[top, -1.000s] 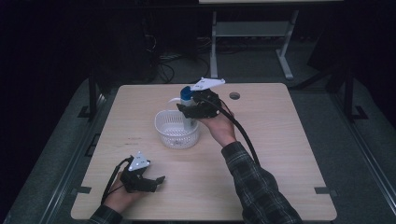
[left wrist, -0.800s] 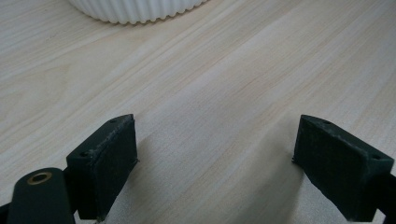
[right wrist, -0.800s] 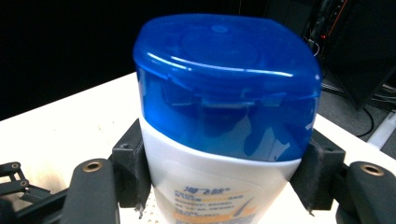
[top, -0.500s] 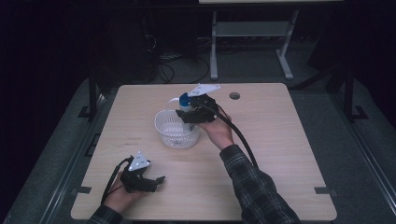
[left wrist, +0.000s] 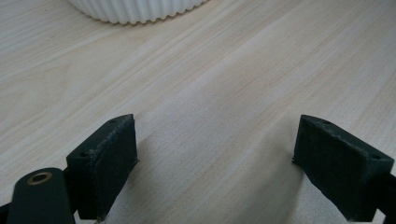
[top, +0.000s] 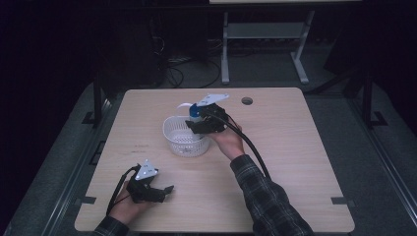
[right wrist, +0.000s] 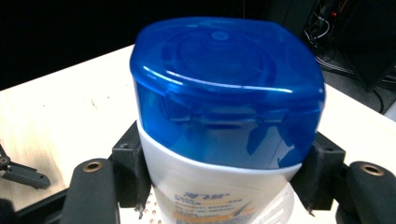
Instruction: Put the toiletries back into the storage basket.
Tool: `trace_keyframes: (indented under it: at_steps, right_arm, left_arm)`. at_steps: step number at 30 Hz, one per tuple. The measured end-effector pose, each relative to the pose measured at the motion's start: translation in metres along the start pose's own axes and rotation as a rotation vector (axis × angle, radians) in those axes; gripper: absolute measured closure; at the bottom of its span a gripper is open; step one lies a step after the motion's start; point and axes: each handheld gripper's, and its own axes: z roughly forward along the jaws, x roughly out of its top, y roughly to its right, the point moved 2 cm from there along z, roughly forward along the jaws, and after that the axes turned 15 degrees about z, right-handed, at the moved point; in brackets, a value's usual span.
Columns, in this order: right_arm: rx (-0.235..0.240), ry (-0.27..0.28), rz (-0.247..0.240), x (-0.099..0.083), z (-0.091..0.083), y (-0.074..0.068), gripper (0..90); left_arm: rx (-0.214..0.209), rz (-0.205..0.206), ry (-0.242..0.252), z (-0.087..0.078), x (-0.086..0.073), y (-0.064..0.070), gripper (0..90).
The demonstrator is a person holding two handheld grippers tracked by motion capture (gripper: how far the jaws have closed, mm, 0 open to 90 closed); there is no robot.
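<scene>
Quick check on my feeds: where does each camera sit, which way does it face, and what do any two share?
High view: above the person's side, looking forward and down on the table; forearms, both hand-held grippers show.
Left gripper view: rides the left hand-held gripper, facing along bare tabletop toward the basket; jaws apart.
Right gripper view: rides the right hand-held gripper, jaws clamping the bottle.
Shared: high and left views both show the basket.

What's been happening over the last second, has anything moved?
The right gripper, shut on the white bottle with the blue cap, has carried it from behind the white basket to over its far rim. The left gripper stayed resting open on the table; the basket hasn't shifted.
</scene>
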Motion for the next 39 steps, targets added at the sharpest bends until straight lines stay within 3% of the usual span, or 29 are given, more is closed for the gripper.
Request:
trace_keyframes:
  at_steps: [24, 39]
  right_arm:
    - [-0.014, -0.067, -0.001, -0.018, 0.017, 0.006, 32.6]
    - [-0.019, -0.079, -0.017, -0.021, 0.021, 0.003, 32.5]
  left_arm:
    - [0.0, -0.001, 0.001, 0.0, 0.0, 0.0, 12.4]
    - [0.0, 0.0, -0.001, 0.0, 0.0, 0.0, 12.4]
